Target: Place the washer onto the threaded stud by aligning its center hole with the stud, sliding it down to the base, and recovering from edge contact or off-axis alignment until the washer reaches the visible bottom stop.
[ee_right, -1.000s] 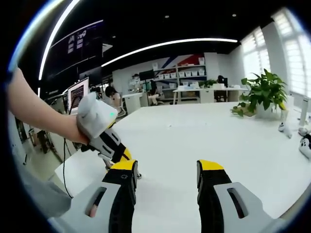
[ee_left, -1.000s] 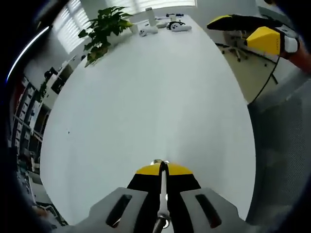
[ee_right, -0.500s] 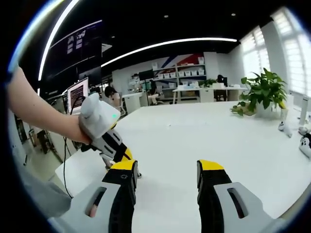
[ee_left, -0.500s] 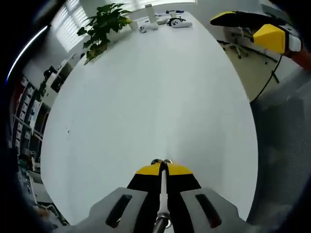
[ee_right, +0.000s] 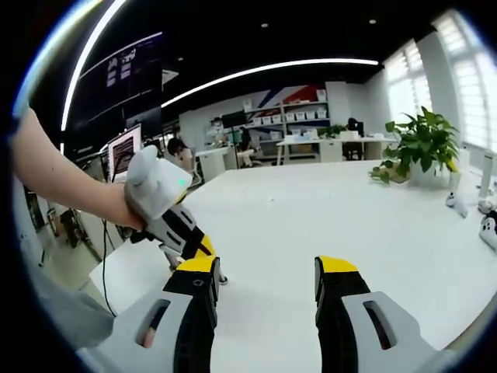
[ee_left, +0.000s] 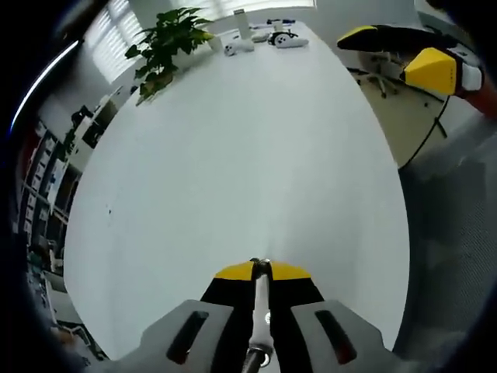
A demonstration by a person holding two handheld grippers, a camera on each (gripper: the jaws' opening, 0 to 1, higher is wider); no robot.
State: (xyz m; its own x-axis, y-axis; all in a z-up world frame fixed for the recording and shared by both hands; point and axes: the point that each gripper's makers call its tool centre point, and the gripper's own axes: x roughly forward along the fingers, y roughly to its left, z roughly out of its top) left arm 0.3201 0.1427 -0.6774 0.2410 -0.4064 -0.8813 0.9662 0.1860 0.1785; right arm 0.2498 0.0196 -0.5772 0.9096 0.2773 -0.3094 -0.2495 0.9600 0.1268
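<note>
Evidently early stage. Left gripper view: left tool (ee_left: 261,268) clenched on thin metal rod, likely threaded stud (ee_left: 259,307), held at lower centre above white tabletop (ee_left: 233,155). Right gripper view: right tool (ee_right: 265,273) released, nothing held. Washer location cannot be told; placement judged outstanding.

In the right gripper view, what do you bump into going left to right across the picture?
Person's arm → left gripper → right gripper → potted plant → white controllers at the table's far right edge.
</note>
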